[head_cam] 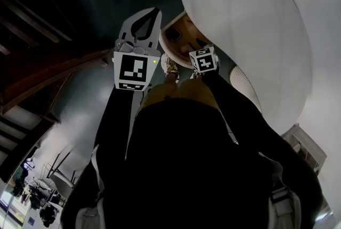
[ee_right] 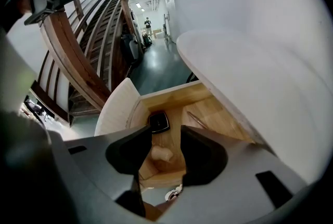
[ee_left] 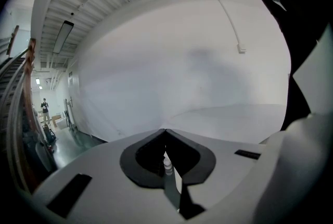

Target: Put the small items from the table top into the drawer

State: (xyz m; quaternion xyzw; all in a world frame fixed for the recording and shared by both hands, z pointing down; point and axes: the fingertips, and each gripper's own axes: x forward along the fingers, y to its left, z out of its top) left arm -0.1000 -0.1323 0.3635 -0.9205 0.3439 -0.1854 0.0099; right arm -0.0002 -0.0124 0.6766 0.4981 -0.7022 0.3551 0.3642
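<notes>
The wooden drawer (ee_right: 171, 94) stands pulled out from under the round white table top (ee_right: 234, 66). A black square item (ee_right: 158, 121), a small pale cylinder (ee_right: 161, 153) and a thin pen-like stick (ee_right: 196, 120) lie in it. My right gripper (ee_right: 165, 137) hangs over the drawer with its jaws open and nothing between them; the pale cylinder lies below the gap. In the head view the drawer (head_cam: 184, 48) shows beside the table top (head_cam: 250, 25). My left gripper (head_cam: 145, 19) is held level to the left of the drawer, shut and empty (ee_left: 165, 132).
A wooden staircase rail (ee_right: 78, 56) runs along the left, above a dark floor (ee_right: 156, 64). The table's white ribbed side (ee_right: 117, 108) curves beside the drawer. The person's shoe (head_cam: 170, 67) is on the floor below the drawer. Another person (ee_right: 148, 24) stands far down the hall.
</notes>
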